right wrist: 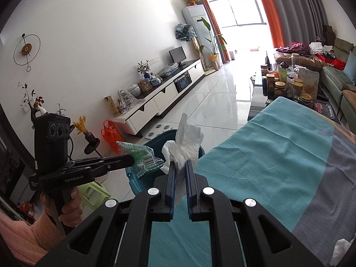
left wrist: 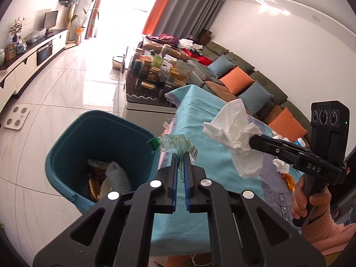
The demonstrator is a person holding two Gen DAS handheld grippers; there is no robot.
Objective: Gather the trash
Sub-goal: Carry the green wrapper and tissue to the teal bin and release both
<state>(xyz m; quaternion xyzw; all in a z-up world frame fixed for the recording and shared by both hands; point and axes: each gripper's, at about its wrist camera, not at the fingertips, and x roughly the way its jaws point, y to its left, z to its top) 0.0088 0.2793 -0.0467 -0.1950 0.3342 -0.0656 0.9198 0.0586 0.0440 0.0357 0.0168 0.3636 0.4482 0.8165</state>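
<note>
My left gripper (left wrist: 180, 155) is shut on a clear plastic wrapper with green print (left wrist: 172, 143), held over the near rim of the blue trash bin (left wrist: 66, 155). The bin holds white foam netting (left wrist: 118, 174) and brown scraps. My right gripper (right wrist: 179, 163) is shut on a crumpled white tissue (right wrist: 184, 141), held above the table's teal cloth (right wrist: 278, 155) next to the bin (right wrist: 135, 183). The right gripper also shows in the left wrist view (left wrist: 252, 139) with the tissue (left wrist: 235, 133). The left gripper shows in the right wrist view (right wrist: 132, 160) with the wrapper (right wrist: 142, 158).
More scraps lie on the cloth: a small white tissue (left wrist: 281, 165) and an orange peel (left wrist: 289, 179). A low table crowded with jars (left wrist: 155, 73) stands beyond. A sofa with cushions (left wrist: 242, 82) runs on the right. A white scale (left wrist: 16, 118) lies on the tiled floor.
</note>
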